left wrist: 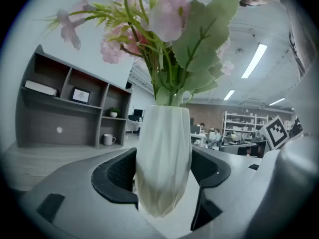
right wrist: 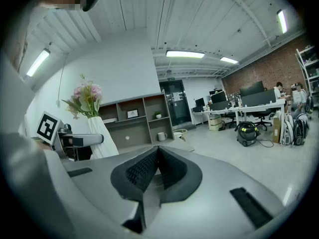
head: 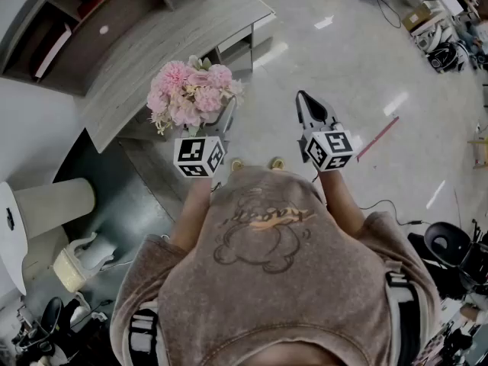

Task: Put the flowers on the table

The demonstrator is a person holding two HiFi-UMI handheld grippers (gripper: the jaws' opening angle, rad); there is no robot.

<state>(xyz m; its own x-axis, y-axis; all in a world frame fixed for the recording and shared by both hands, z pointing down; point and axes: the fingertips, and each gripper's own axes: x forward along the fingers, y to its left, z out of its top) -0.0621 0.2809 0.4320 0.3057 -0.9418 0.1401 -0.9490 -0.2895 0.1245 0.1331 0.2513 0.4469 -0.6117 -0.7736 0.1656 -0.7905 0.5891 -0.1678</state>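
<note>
Woodgrain tbl (head: 152, 59); left claw (left wrist: 164, 169) clamps faceted white vase (left wrist: 164, 153) w/ pink flowers (head: 191, 97).

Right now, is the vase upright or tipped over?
Upright: the white vase stands vertical, clamped in the left gripper, flowers pointing up.

We see a grey wood-grain desk (head: 145, 67) standing on a pale, glossy floor (head: 335, 59). At the back of the desk rises a shelf (left wrist: 70, 108) with open compartments. A white mug (left wrist: 106, 139) sits in a lower one, with a small plant (left wrist: 114, 112) in the compartment above it. A framed picture (left wrist: 80, 95) stands in the next one along, and at the far left lies what may be a white box (left wrist: 41, 88). On the floor lie a red strip (head: 379, 137) and a thin cable (head: 385, 204); a vacuum (right wrist: 246, 132) stands well away.
</note>
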